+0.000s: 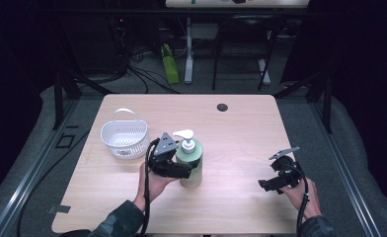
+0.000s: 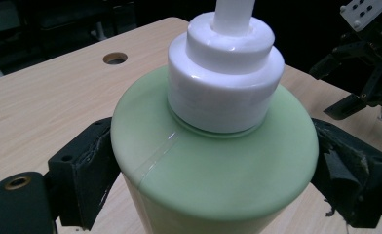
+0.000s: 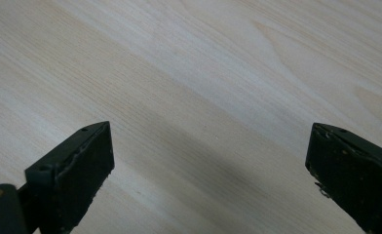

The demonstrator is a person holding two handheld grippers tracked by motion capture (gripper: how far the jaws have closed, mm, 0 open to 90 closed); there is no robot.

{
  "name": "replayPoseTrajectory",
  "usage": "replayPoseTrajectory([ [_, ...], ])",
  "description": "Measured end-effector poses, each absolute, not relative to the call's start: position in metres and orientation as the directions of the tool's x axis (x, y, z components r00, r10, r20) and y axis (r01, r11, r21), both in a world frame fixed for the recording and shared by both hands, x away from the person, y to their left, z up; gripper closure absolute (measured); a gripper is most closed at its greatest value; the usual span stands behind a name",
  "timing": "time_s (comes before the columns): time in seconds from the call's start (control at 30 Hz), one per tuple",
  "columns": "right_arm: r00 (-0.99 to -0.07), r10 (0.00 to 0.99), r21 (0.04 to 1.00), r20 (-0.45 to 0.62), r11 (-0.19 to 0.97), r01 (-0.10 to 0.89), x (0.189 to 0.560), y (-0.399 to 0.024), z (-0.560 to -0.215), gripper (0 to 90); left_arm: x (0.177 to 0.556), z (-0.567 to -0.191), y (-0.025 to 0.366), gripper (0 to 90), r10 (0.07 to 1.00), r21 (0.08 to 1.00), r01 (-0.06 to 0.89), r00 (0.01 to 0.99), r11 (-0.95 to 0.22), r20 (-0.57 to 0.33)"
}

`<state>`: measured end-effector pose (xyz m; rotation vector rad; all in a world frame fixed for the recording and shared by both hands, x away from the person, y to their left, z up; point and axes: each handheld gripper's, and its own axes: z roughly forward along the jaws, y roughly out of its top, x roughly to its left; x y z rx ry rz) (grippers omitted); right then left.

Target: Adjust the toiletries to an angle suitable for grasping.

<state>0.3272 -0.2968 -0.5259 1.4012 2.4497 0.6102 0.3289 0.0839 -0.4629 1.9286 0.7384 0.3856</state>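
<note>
Left tongs (image 2: 213, 170) are clamping the green pump bottle (image 2: 218, 165) — right tongs (image 3: 208, 165) are hovering wide open, holding nothing, over bare worktop (image 3: 189, 73).

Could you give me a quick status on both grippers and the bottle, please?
Left gripper shut on green pump bottle, upright on table. Right gripper open, over bare wood. White basket beside, nothing blocking.

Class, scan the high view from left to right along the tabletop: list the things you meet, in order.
White basket → left claw → green pump bottle → right claw.
</note>
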Motion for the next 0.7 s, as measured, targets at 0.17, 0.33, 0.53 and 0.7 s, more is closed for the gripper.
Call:
replayPoseTrajectory([
  [0.17, -0.505, 0.863, 0.475, -0.011, 0.449, 0.757, 0.327, -0.297, -0.526, 3.4, 0.331, -0.463, 0.088, 11.8, 0.631, 0.888, 0.325, 0.774, -0.326, -0.052],
  [0.33, -0.505, 0.863, 0.477, -0.008, 0.447, 0.757, 0.327, -0.297, -0.526, 3.3, 0.332, -0.461, 0.092, 11.8, 0.622, 0.882, 0.325, 0.782, -0.342, -0.047],
  [0.53, -0.504, 0.864, 0.478, -0.001, 0.443, 0.758, 0.327, -0.297, -0.526, 3.3, 0.335, -0.460, 0.102, 11.9, 0.619, 0.876, 0.327, 0.784, -0.354, -0.043],
  [0.7, -0.508, 0.861, 0.477, -0.003, 0.447, 0.756, 0.327, -0.297, -0.526, 3.3, 0.339, -0.459, 0.114, 11.9, 0.613, 0.872, 0.326, 0.789, -0.365, -0.038],
])
